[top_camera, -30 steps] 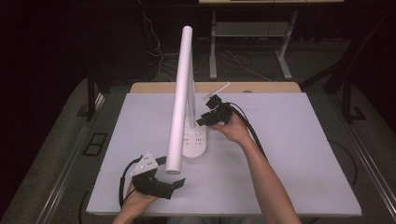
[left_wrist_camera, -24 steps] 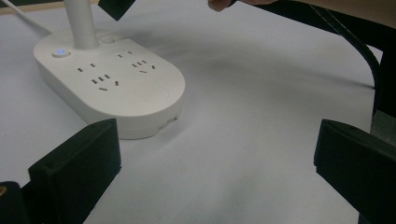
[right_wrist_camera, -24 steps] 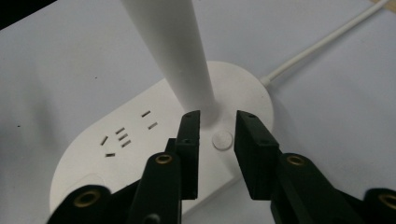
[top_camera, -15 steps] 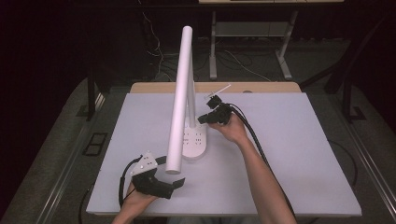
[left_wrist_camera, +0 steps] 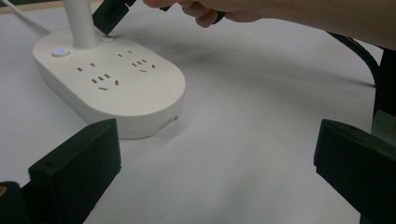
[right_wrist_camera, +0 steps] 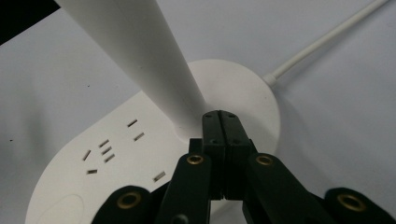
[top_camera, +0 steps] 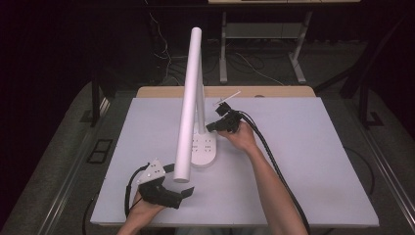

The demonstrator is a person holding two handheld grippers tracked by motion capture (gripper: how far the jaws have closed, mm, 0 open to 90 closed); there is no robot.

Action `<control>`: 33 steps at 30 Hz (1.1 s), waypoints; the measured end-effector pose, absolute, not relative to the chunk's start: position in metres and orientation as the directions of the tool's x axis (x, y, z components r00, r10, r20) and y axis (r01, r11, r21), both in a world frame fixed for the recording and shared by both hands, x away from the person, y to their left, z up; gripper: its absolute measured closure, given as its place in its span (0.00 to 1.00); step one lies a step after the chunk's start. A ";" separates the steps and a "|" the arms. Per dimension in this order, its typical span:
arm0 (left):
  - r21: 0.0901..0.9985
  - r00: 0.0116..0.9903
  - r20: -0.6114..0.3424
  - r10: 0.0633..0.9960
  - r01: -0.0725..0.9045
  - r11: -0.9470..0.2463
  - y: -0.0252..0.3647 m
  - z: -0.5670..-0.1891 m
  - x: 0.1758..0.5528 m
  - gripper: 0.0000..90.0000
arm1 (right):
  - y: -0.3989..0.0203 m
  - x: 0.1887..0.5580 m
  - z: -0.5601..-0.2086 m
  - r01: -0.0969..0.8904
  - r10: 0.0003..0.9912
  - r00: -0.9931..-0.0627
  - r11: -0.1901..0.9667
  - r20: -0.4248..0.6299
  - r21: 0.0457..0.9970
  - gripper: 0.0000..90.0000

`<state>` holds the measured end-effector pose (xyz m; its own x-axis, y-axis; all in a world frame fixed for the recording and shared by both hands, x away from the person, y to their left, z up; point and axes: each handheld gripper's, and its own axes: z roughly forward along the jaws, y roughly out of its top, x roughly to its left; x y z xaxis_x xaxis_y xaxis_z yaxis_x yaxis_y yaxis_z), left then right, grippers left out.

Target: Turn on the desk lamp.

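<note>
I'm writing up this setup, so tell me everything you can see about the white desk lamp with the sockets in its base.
The desk lamp looks like matte white plastic. Its oval base lies flat on the white table, near the middle, and carries several socket slots, a faint oval panel and a round button glowing blue. An upright post rises from the base's far end; a long tube head slants above it. A white cord leaves the base. The right gripper, shut, has its tip at the post's foot; whether they touch is unclear.

White lamp base [left_wrist_camera: 112, 84], blue-lit button [left_wrist_camera: 59, 52], black jaws.
</note>
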<state>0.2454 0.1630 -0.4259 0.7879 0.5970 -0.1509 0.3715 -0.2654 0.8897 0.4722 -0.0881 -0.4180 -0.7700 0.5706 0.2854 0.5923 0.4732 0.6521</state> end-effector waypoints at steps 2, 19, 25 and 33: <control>0.889 0.787 -0.150 0.598 0.372 -0.267 0.163 -0.426 0.246 0.00 | -0.088 0.473 -0.420 0.597 0.565 -0.769 0.467 0.299 0.652 1.00; 0.888 0.789 -0.145 0.597 0.370 -0.274 0.162 -0.426 0.244 0.00 | -0.089 0.470 -0.423 0.594 0.577 -0.763 0.450 0.290 0.667 1.00; 0.888 0.787 -0.149 0.599 0.373 -0.269 0.162 -0.427 0.245 0.00 | -0.088 0.466 -0.420 0.585 0.583 -0.766 0.457 0.271 0.670 1.00; 0.887 0.783 -0.149 0.603 0.375 -0.268 0.162 -0.426 0.244 0.00 | -0.093 0.463 -0.411 0.580 0.596 -0.766 0.479 0.241 0.659 1.00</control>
<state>0.2443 0.1623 -0.4263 0.7834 0.6033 -0.1493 0.3754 -0.2679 0.8873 0.4626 -0.0933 -0.4105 -0.7659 0.5962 0.2406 0.5798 0.4787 0.6593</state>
